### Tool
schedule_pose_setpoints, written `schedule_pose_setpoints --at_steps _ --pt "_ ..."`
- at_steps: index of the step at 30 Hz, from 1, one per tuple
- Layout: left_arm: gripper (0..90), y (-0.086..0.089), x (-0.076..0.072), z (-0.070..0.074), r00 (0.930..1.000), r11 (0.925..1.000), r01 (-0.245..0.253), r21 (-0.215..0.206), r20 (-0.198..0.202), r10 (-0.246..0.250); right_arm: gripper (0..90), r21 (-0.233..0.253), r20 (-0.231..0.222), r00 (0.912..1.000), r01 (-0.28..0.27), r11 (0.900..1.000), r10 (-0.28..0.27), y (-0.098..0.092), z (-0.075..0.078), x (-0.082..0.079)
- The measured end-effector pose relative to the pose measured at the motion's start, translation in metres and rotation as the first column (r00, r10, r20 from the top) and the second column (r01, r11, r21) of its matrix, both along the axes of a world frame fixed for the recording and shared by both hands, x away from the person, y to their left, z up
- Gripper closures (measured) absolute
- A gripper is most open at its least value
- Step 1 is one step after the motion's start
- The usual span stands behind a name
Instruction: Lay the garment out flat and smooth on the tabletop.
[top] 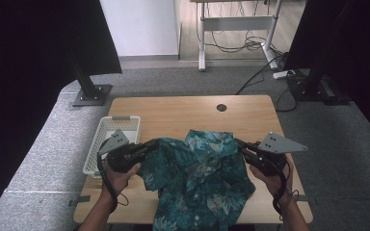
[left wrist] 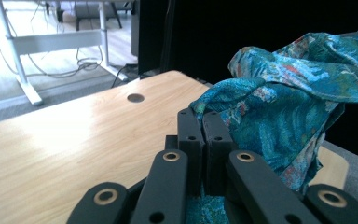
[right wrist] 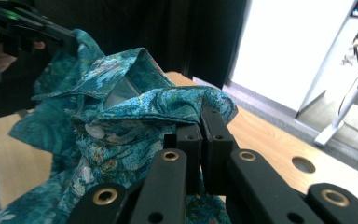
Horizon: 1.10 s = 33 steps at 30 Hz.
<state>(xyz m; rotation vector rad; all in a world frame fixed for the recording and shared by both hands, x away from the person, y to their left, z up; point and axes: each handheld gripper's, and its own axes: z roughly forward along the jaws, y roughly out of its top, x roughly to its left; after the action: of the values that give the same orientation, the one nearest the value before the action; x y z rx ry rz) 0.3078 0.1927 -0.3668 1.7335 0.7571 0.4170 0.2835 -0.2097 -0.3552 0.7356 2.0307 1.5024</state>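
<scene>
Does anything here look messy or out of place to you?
Only the teal floral-print shirt: it is crumpled, not flat, and its lower part hangs over the near edge of the light wooden table. Each claw pinches an upper corner. The white slatted basket sits squarely.

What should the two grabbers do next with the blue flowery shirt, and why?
Probably lift and draw apart a little to spread it. The left gripper and right gripper are each shut on the shirt near its top, and the cloth between them sags in bunched folds over the table, its lower part hanging off the near edge. Stretching it out should flatten it.
</scene>
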Motion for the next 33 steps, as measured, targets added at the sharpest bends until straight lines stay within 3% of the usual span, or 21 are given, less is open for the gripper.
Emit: schedule_pose_setpoints --at_steps 8,12,20,29,31,32,33 --pt "87.1 -0.009 0.026 -0.009 0.9991 0.9996 -0.024 0.011 -0.033 0.024 87.3 -0.007 -0.062 0.9975 0.034 0.999 -0.034 0.002 -0.013 0.036" --pt "87.1 -0.012 0.030 -0.015 0.9985 0.9997 -0.022 0.014 -0.050 0.023 87.3 -0.003 -0.097 0.9948 0.031 1.000 -0.031 0.003 -0.024 0.049" --pt "87.0 -0.013 0.037 -0.035 0.9953 0.9986 -0.044 0.028 -0.085 0.047 87.2 -0.004 -0.151 0.9875 0.045 0.999 -0.045 0.002 -0.048 0.060" --pt "86.8 -0.016 0.045 -0.059 0.9885 0.9960 -0.070 0.055 -0.130 0.077 86.1 -0.009 -0.225 0.9721 0.065 0.998 -0.066 0.009 -0.075 0.077" --pt "86.1 -0.016 0.046 -0.063 0.9862 0.9947 -0.081 0.063 -0.140 0.089 78.4 -0.009 -0.239 0.9691 0.062 0.998 -0.062 0.012 -0.081 0.078" --pt "85.1 -0.016 0.046 -0.063 0.9862 0.9947 -0.081 0.063 -0.140 0.089 65.7 -0.004 -0.251 0.9656 0.068 0.998 -0.067 0.013 -0.083 0.079" --pt "83.2 -0.016 0.047 -0.068 0.9823 0.9916 -0.099 0.083 -0.151 0.111 59.8 -0.001 -0.270 0.9603 0.074 0.997 -0.072 0.015 -0.085 0.080"
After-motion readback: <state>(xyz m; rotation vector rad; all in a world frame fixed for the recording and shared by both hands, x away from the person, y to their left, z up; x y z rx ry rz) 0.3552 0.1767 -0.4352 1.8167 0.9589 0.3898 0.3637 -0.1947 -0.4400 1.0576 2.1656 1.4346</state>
